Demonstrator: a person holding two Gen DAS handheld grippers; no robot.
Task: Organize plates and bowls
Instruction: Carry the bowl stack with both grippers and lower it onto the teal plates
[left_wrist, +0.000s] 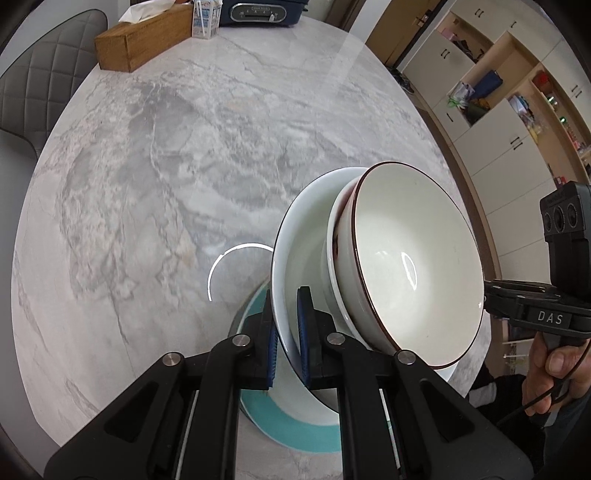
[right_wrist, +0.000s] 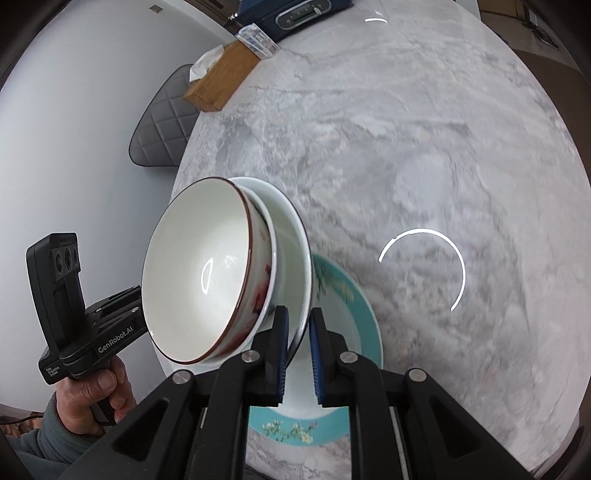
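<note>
Left gripper (left_wrist: 287, 336) and right gripper (right_wrist: 298, 345) each clamp opposite rims of the white bowl (left_wrist: 295, 236), tilted above the teal plate (right_wrist: 364, 314) on the marble worktop (left_wrist: 166, 166). Nested inside: brown-rimmed bowl (left_wrist: 413, 258). Readable: "DAS", "GenRobot.AI". Tissue box (left_wrist: 142, 38) far side.

grey marble table (left_wrist: 147, 166), quilted chair (left_wrist: 40, 74), open cabinets (left_wrist: 491, 92).

Glossy glazed bowls (left_wrist: 406, 258), polished marble-look table (left_wrist: 184, 166), wooden tissue box (left_wrist: 144, 40).
</note>
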